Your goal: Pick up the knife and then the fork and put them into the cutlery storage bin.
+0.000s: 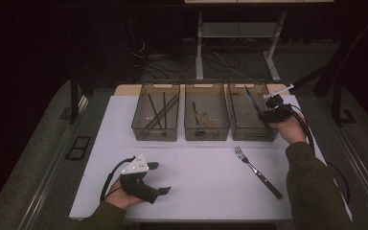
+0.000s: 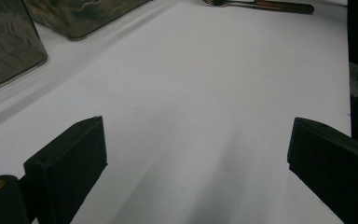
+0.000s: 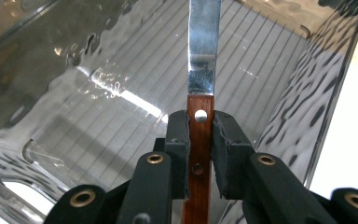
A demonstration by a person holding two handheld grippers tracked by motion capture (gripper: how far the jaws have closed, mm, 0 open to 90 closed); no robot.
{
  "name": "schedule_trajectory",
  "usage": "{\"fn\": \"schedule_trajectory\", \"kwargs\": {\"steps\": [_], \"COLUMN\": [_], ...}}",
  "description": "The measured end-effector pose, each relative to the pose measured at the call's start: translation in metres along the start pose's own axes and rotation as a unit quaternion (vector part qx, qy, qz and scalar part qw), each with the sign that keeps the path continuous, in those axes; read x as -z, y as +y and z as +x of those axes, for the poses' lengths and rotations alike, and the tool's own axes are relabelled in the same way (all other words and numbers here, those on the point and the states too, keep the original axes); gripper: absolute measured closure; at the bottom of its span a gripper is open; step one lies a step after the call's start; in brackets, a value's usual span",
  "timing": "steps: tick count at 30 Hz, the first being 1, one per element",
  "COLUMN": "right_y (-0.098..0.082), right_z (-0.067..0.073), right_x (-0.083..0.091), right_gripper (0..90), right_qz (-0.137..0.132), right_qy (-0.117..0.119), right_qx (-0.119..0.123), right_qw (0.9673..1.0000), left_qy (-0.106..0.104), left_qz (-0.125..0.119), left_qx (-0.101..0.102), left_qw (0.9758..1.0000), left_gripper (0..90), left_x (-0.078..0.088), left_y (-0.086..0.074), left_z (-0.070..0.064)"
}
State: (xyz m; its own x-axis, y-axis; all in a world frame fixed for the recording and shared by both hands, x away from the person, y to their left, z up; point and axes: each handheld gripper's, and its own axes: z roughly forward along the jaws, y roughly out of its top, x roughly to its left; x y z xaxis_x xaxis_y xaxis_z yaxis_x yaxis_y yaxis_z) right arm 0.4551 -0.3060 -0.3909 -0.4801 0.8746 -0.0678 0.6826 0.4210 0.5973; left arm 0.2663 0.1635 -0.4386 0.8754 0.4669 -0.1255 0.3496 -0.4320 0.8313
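Bins first: I have three clear ones in a row at the table's [image 1: 100,158] far side, and my right gripper [image 1: 267,111] hangs over the right bin [image 1: 237,125]. It clamps a table knife [image 3: 204,56] by its wooden handle, blade running straight ahead and down into that bin. My left gripper [image 1: 155,178] rests wide open and empty at the near edge, well apart from the fork [image 1: 258,171].
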Motion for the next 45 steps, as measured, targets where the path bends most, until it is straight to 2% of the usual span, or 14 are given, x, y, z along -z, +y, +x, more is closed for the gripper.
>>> {"fn": "schedule_trajectory", "kwargs": {"steps": [4,6,12,16,21,24,32,39,45], "right_y": [0.0,0.0,0.001,0.001,-0.004,-0.009,-0.029,-0.047,-0.065], "right_z": [0.0,0.0,0.0,-0.001,0.001,0.005,0.021,0.034,0.045], "right_x": [-0.001,0.0,0.004,0.012,0.031,0.042,0.065,0.073,0.075], "right_gripper": [75.9,71.7,64.1,59.0,54.3,52.3,46.1,44.7,44.1], "right_qz": [0.004,0.0,-0.014,-0.028,-0.044,-0.046,-0.057,-0.065,-0.061], "right_qy": [0.0,0.01,0.013,0.026,0.042,0.056,0.073,0.088,0.105], "right_qx": [0.0,-0.005,-0.009,-0.021,-0.033,-0.032,-0.009,0.002,-0.003], "right_qw": [1.0,0.9999,0.9998,0.999,0.9976,0.9969,0.9957,0.994,0.9926], "left_qy": [0.0,0.0,0.0,0.001,0.001,0.001,0.001,0.001,0.001], "left_qz": [0.0,0.001,0.001,0.001,0.0,0.001,0.002,0.002,0.002], "left_qx": [-0.001,-0.001,0.0,0.0,-0.001,-0.002,-0.003,-0.002,-0.002], "left_qw": [1.0,1.0,1.0,1.0,1.0,1.0,1.0,1.0,1.0], "left_gripper": [4.0,4.0,4.0,4.0,4.0,4.0,4.0,4.0,3.9], "left_x": [0.0,0.0,0.0,0.001,0.0,0.001,0.0,0.0,-0.001], "left_y": [0.0,0.0,0.0,0.0,0.0,0.001,0.001,0.001,0.001], "left_z": [0.0,0.0,0.0,0.0,-0.001,-0.002,-0.002,-0.002,-0.002]}}
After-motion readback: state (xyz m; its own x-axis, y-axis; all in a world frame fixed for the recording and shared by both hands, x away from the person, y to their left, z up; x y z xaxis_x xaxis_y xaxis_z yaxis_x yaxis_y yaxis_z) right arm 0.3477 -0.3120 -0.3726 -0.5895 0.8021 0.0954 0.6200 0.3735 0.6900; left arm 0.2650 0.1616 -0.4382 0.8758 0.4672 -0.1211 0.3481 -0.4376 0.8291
